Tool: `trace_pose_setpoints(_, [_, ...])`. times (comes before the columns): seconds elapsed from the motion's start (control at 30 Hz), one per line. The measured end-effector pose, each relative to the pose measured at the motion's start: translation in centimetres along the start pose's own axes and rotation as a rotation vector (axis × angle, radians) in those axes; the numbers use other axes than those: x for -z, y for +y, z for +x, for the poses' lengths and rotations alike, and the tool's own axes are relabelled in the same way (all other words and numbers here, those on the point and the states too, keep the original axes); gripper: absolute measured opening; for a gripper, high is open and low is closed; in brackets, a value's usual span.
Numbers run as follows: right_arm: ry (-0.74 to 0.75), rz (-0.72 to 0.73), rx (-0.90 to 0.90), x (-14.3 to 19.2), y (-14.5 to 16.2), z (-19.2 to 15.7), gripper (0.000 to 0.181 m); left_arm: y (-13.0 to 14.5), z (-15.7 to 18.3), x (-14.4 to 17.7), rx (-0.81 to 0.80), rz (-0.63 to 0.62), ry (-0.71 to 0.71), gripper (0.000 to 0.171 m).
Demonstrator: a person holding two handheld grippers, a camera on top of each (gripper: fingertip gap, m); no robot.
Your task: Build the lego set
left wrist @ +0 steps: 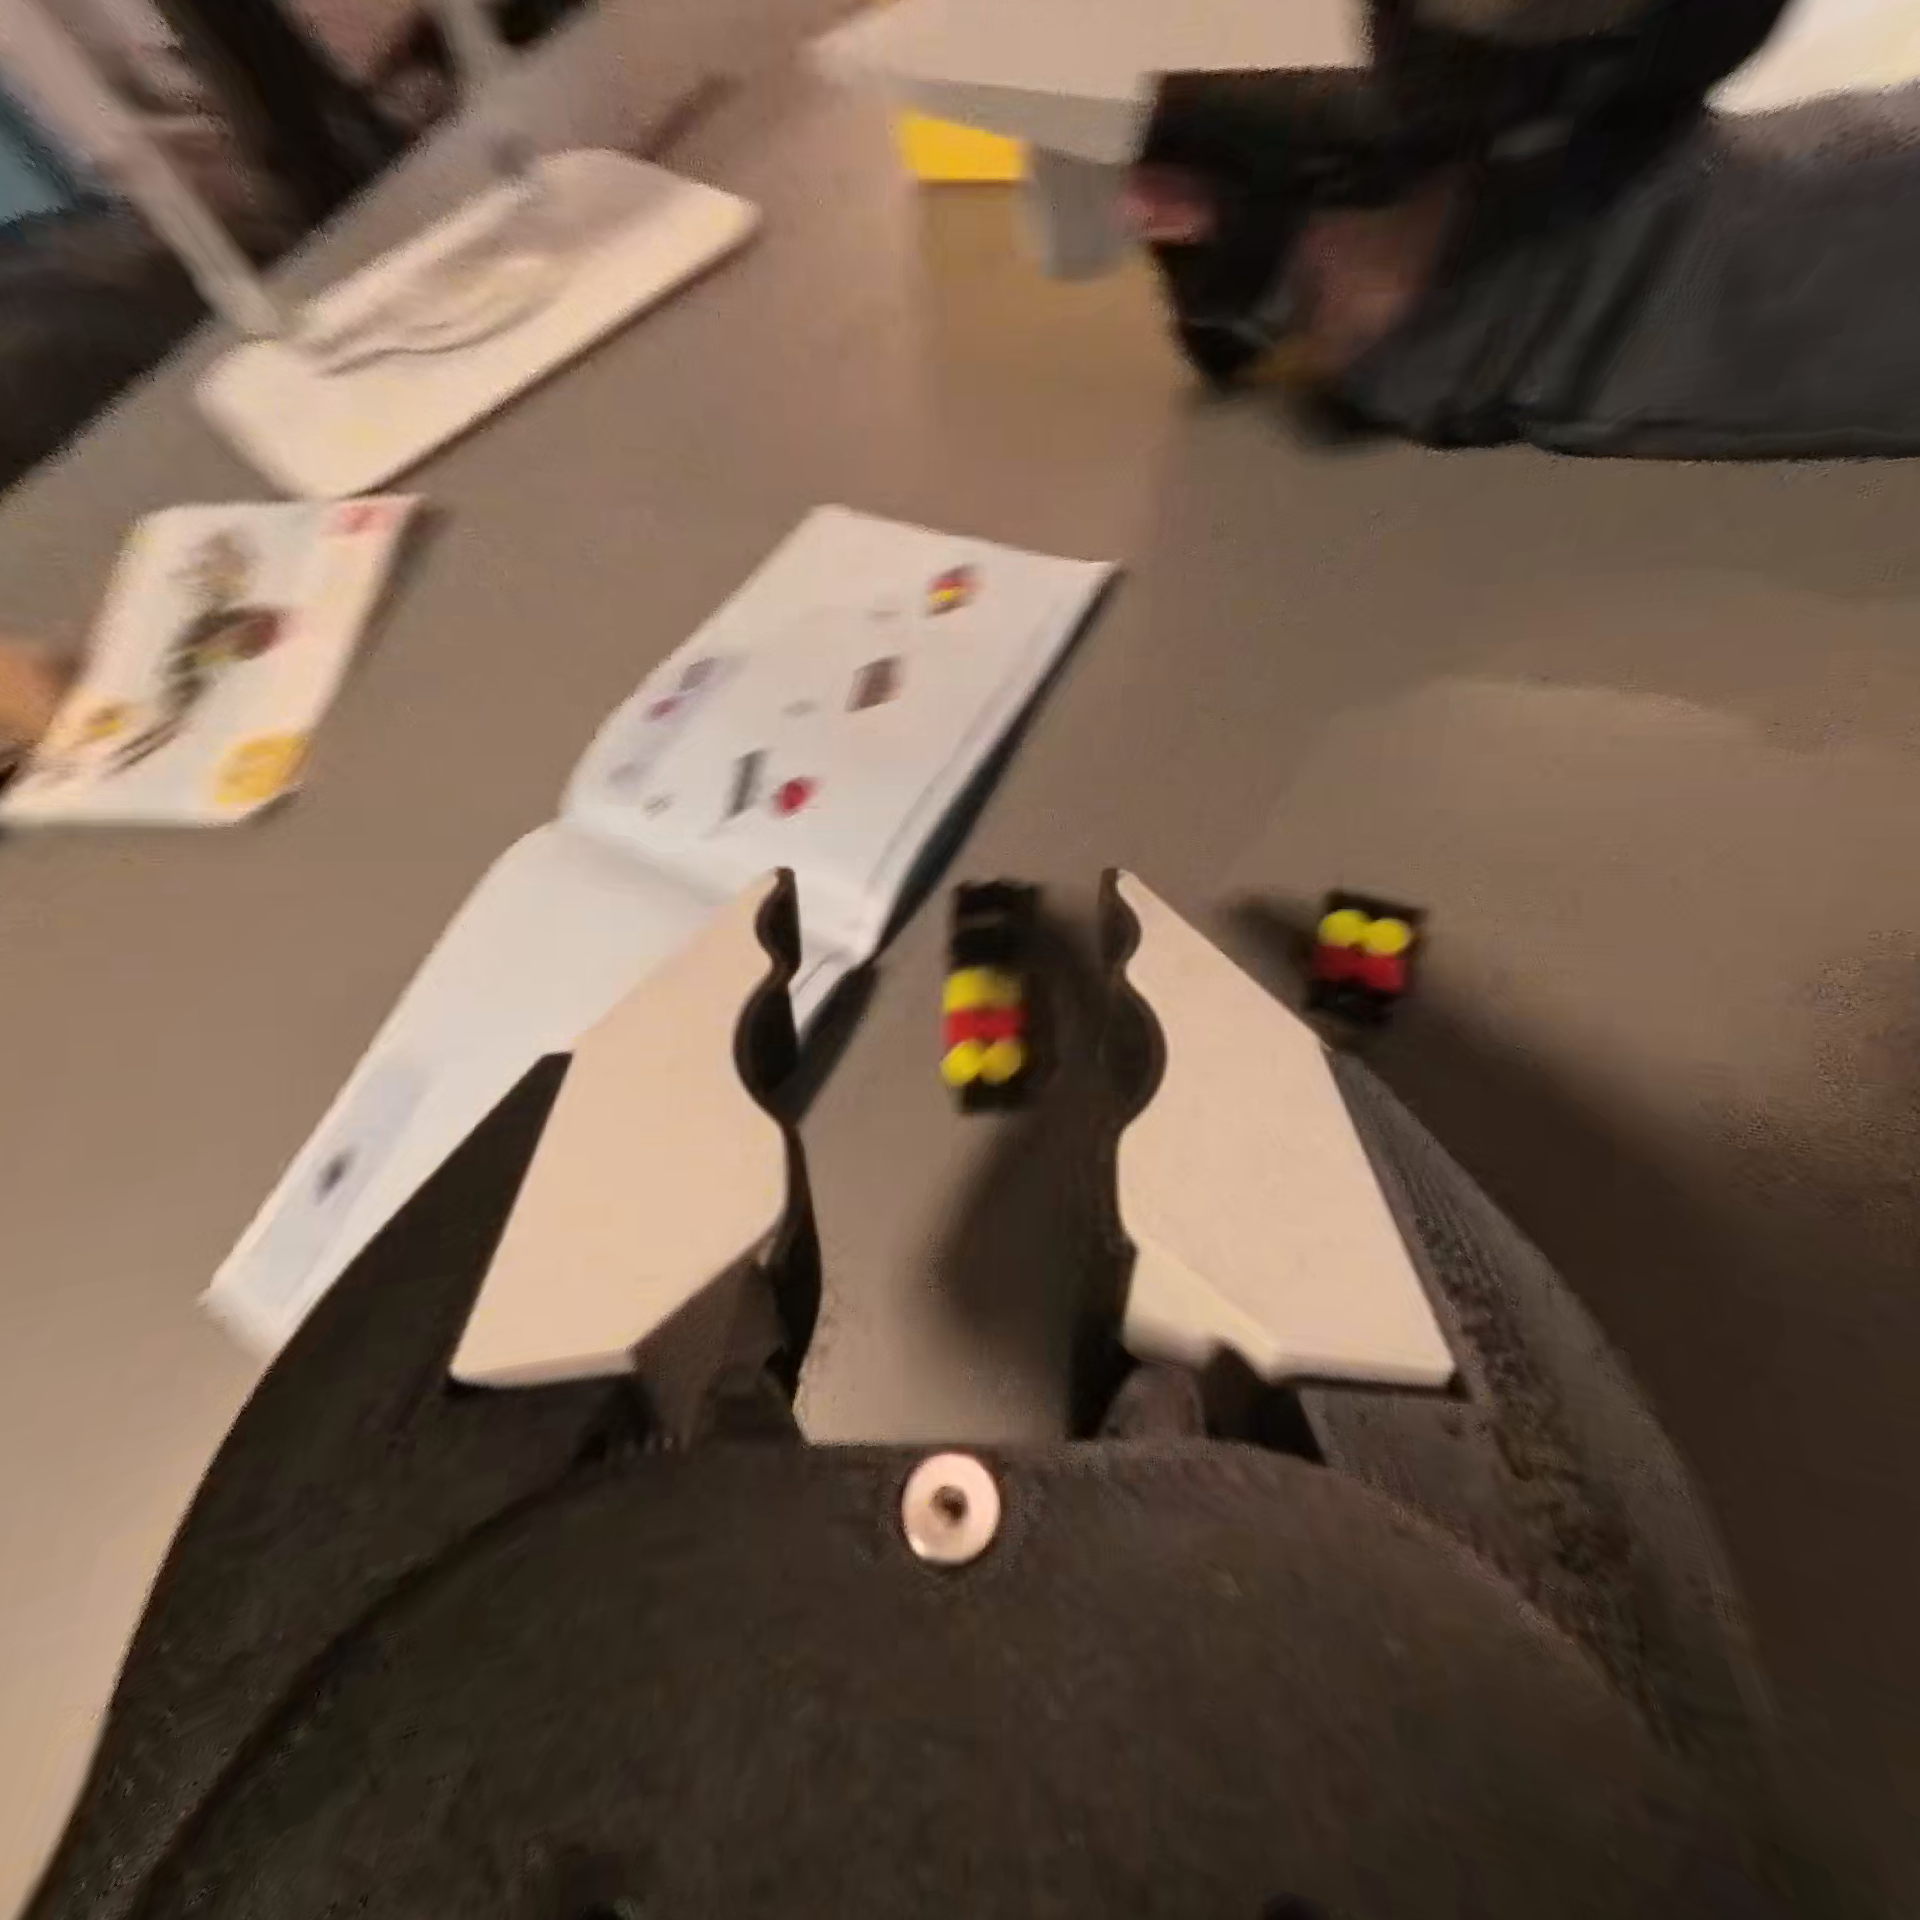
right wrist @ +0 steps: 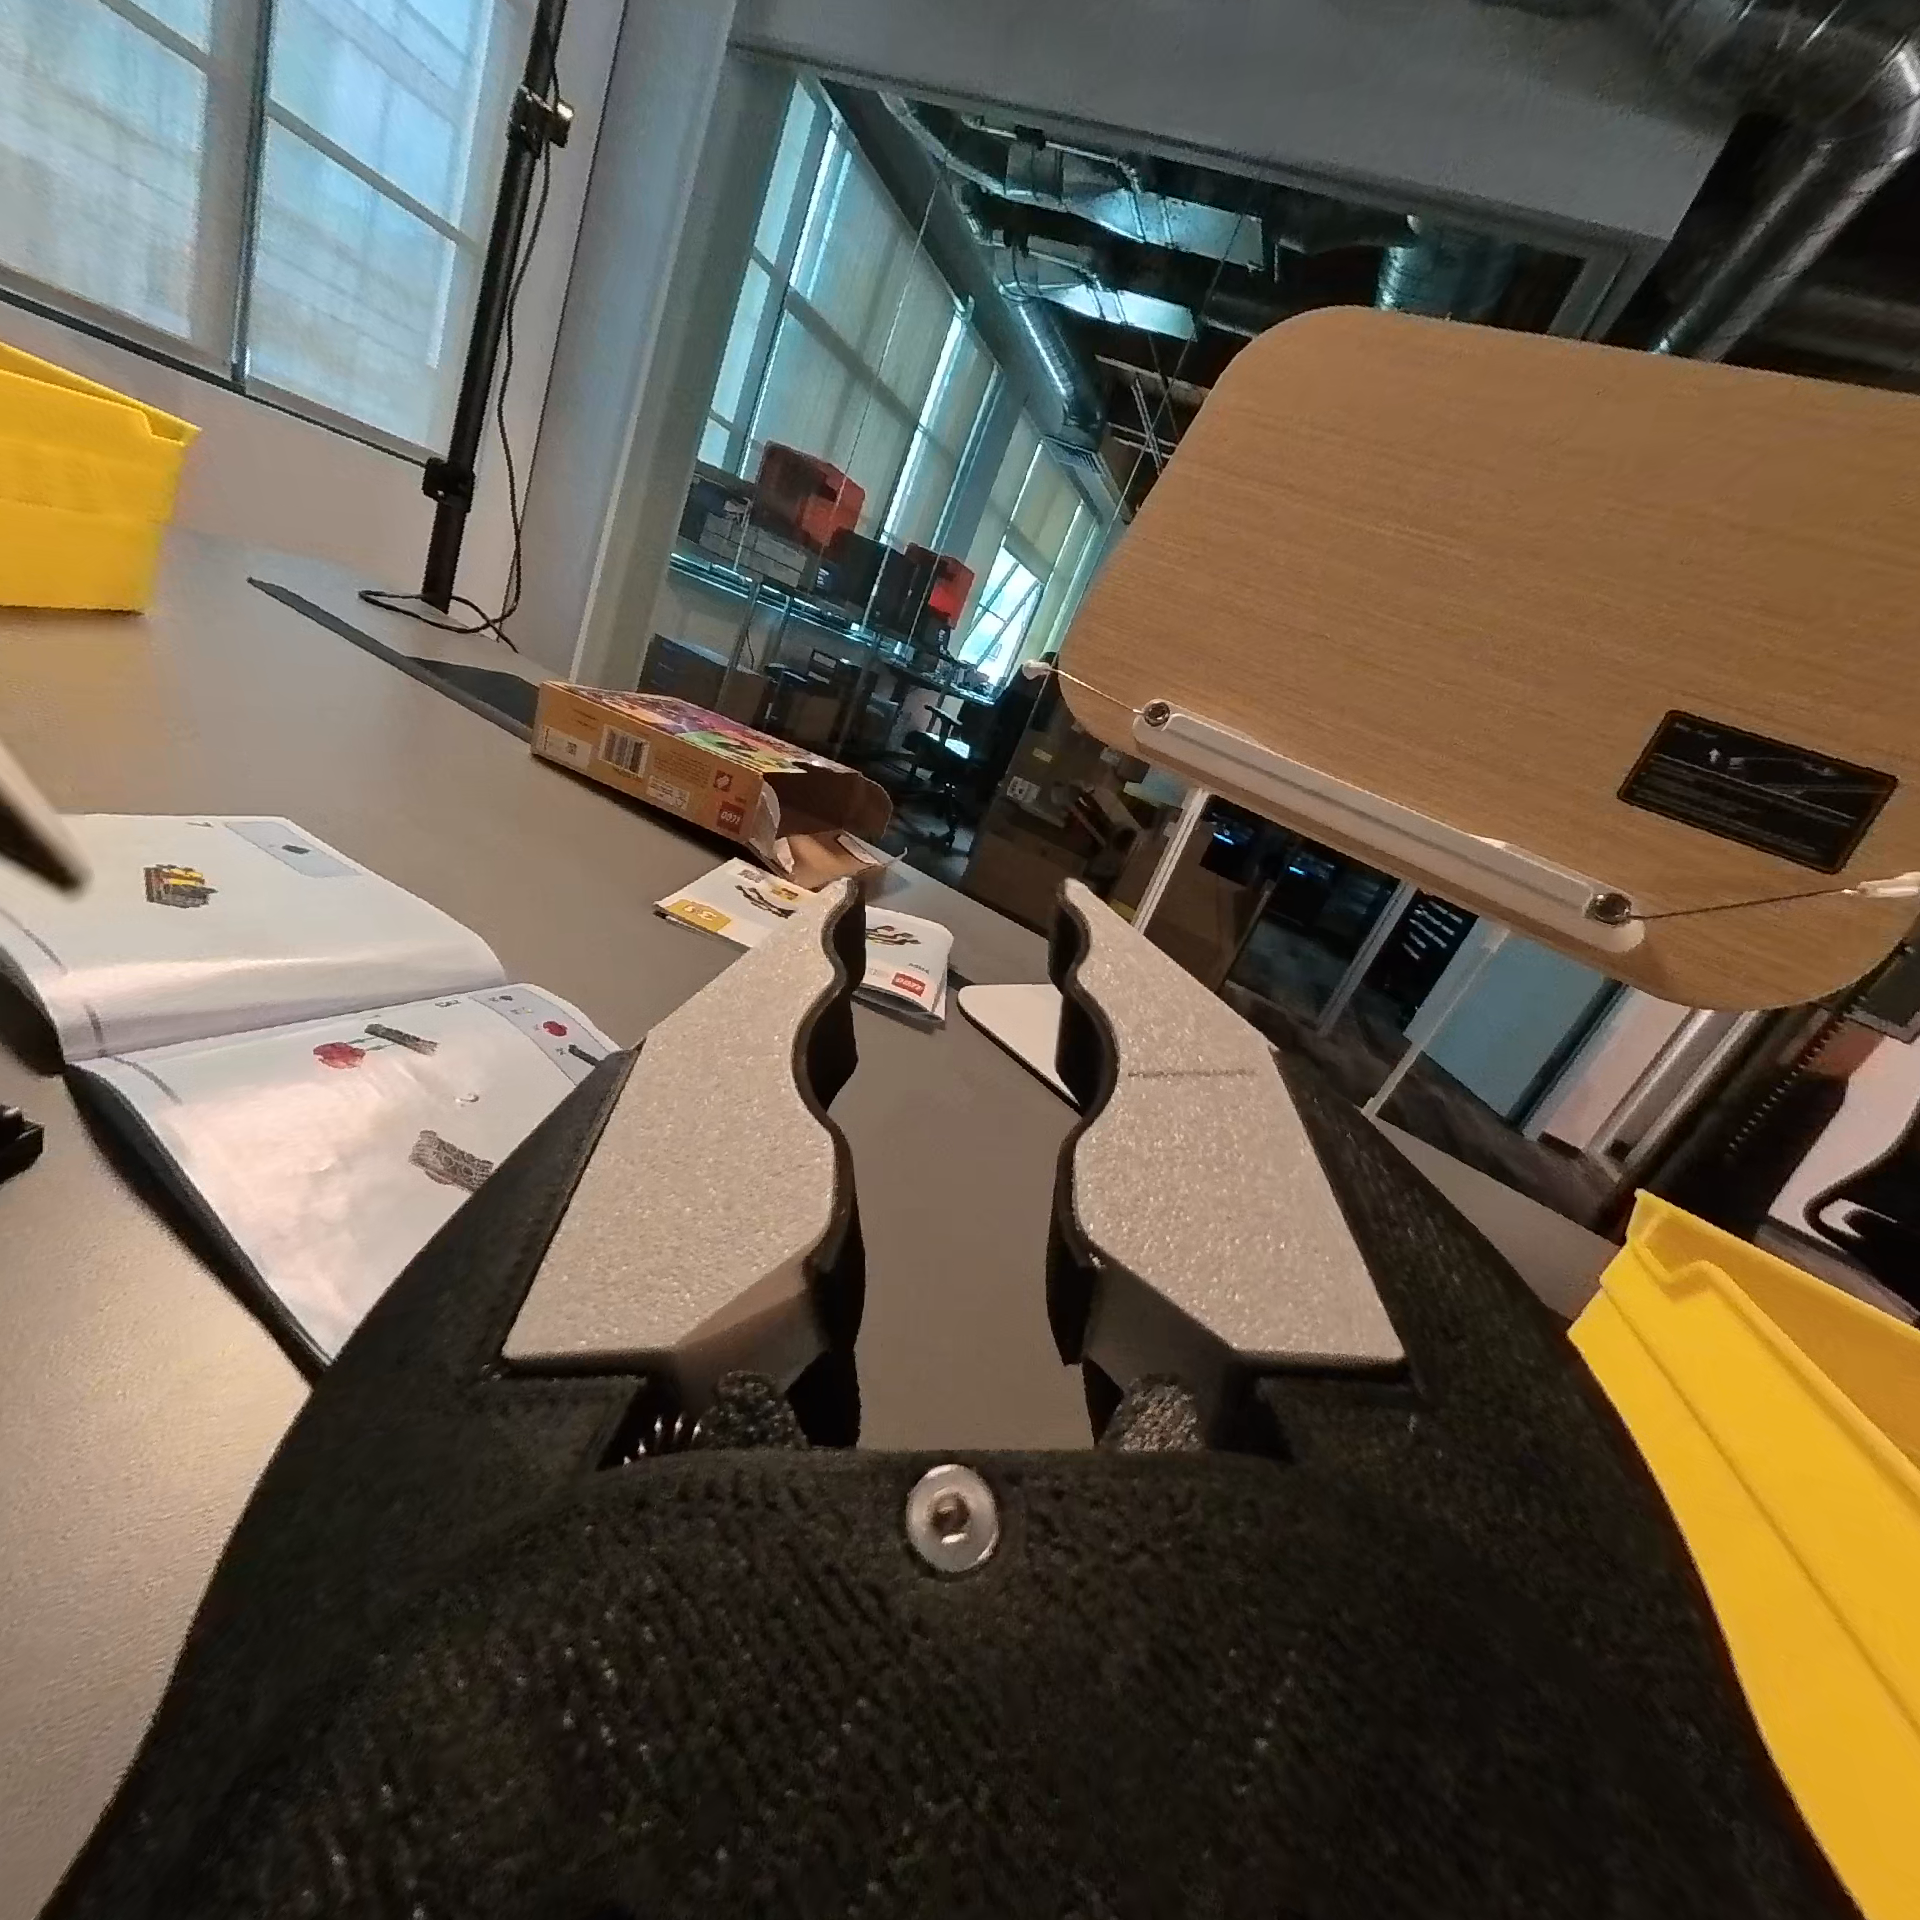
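In the left wrist view the left gripper (left wrist: pixel 945 904) points forward and down at the grey table (left wrist: pixel 1351 675), jaws spread wide and holding nothing. A long black, yellow and red lego piece (left wrist: pixel 987 1003) lies on the table in the gap between its fingertips, not touched by either. A shorter lego piece (left wrist: pixel 1361 956) of the same colours sits just right of the right finger. An open instruction booklet (left wrist: pixel 831 707) lies left of centre.

In the right wrist view the right gripper (right wrist: pixel 956 904) is held low and level over the table, jaws parted and empty. A yellow bin (right wrist: pixel 1766 1434) stands at lower right, its inside hidden; another yellow bin (right wrist: pixel 73 499) is at upper left. An opened lego box (right wrist: pixel 675 764) lies beyond the fingertips.
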State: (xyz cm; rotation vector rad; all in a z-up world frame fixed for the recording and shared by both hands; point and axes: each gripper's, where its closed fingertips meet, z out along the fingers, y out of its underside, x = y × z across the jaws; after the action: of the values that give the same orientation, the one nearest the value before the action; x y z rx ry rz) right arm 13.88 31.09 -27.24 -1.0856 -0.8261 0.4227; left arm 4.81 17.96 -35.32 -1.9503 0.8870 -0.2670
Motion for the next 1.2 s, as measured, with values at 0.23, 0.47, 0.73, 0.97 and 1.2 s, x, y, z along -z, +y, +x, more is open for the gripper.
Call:
trace_pose_setpoints(0.23, [0.000, 0.005, -0.008, 0.0, 0.0, 0.2, 0.033, -1.1, 3.2, -6.9, -0.132, -0.197, 0.290, 0.031])
trace_pose_setpoints(0.47, [-0.008, 0.002, -0.002, -0.1, 0.0, 0.0, 0.032, -1.4, 0.9, -9.0, -0.227, -0.261, 0.255, 0.032])
trace_pose_setpoints(0.73, [-0.021, -0.002, 0.005, 0.0, 0.0, -0.4, 0.032, -0.9, 1.0, -8.5, -0.155, -0.224, 0.357, 0.003])
trace_pose_setpoints(0.97, [-0.334, -0.116, 0.121, 1.1, 1.5, -4.7, 0.033, -1.4, 0.9, -8.1, 0.136, -0.129, 0.538, 0.000])
trace_pose_setpoints(1.2, [-0.738, -0.320, 0.270, 5.2, 5.1, -9.7, 0.026, -1.3, 0.9, -8.2, 0.099, -0.125, 0.511, 0.000])
